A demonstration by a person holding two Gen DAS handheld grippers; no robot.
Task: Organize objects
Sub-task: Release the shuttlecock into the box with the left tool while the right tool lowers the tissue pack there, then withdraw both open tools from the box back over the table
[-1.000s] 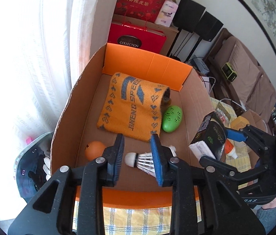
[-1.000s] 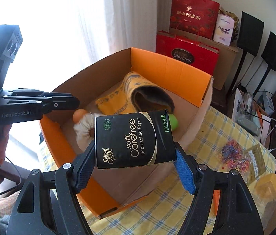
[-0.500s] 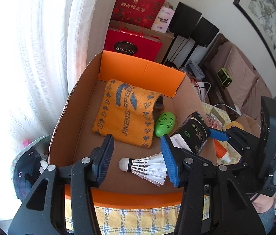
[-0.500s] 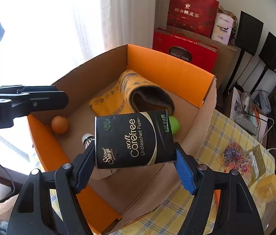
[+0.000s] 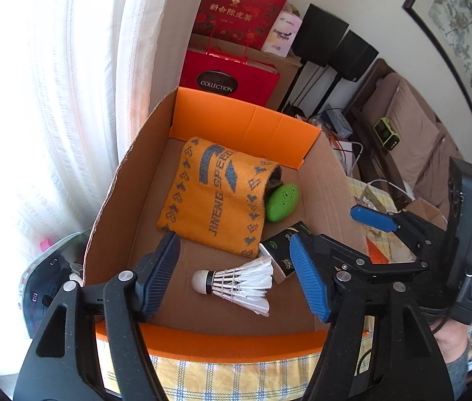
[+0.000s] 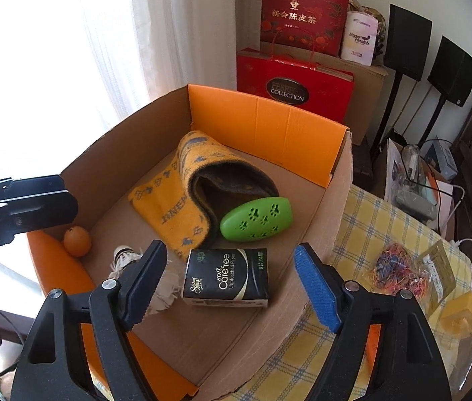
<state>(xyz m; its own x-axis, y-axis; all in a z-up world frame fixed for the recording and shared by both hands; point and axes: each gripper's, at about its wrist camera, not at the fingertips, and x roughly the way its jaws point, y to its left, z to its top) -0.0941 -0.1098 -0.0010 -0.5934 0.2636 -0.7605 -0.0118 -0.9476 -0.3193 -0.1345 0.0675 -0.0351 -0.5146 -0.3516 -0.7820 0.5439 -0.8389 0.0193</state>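
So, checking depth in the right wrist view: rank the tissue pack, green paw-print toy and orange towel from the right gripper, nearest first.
From the right gripper:
1. Tissue pack, lying flat between the open fingers.
2. Green paw-print toy, behind it, slightly right.
3. Orange towel, farther back, left.

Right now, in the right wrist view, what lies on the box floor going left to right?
Small orange → shuttlecock → black Soft Carefree tissue pack → green paw-print oval. The orange towel spans the middle, so it is left out.
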